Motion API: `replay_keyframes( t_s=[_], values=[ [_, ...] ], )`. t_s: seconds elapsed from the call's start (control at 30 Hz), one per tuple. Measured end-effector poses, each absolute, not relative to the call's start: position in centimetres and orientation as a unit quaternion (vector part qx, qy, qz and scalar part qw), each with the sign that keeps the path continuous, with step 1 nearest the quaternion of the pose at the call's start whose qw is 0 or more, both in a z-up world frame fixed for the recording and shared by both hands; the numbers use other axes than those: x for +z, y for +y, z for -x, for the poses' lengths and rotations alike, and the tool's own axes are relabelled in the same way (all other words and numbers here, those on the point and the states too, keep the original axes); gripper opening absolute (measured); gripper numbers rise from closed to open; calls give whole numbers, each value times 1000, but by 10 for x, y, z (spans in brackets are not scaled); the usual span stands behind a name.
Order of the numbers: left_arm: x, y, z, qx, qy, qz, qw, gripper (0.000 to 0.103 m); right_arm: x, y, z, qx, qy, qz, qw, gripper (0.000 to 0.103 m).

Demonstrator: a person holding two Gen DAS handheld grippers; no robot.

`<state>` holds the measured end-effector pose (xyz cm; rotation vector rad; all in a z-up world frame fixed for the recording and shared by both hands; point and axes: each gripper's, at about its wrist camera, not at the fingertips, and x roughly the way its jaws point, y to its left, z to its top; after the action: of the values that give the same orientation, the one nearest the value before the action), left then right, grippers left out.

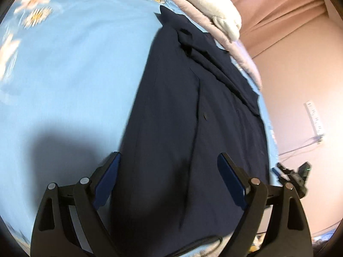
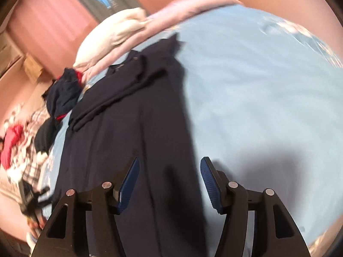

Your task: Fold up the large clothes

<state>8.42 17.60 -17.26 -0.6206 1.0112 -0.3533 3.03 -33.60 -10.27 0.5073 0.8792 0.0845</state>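
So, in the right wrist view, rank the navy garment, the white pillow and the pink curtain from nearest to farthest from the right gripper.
1. Navy garment: directly under the open right gripper, spread on the blue sheet.
2. White pillow: beyond the garment's far end, upper left.
3. Pink curtain: behind the pillow, far upper left.

One dark navy garment (image 1: 171, 111) lies stretched out on one bed with a light blue sheet (image 1: 81, 64), and two grippers are over it, the left gripper (image 1: 169, 160) and the right gripper (image 2: 169, 165), each with its two jaws spread apart. At the far edge of the bed there is one white pillow (image 1: 218, 6) and one pale pink quilt (image 1: 197, 10). On the left side in the right wrist view sits one heap of other clothes (image 2: 62, 92), navy and red, beside one checked cloth (image 2: 32, 141); three daisy prints (image 1: 37, 16) show clearly on the sheet.
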Motion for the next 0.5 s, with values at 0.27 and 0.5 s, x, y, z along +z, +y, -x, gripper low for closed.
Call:
replay_keyframes(
  t_s=[0.27, 0.5],
  values=[
    [-175, 184, -42, -188, 458, 346, 797, 90, -122, -338, -9, 59, 429, -278, 857, 59],
    [-174, 186, -34, -201, 457, 358, 789, 90, -130, -324, 10, 137, 454, -289, 832, 60]
  ],
)
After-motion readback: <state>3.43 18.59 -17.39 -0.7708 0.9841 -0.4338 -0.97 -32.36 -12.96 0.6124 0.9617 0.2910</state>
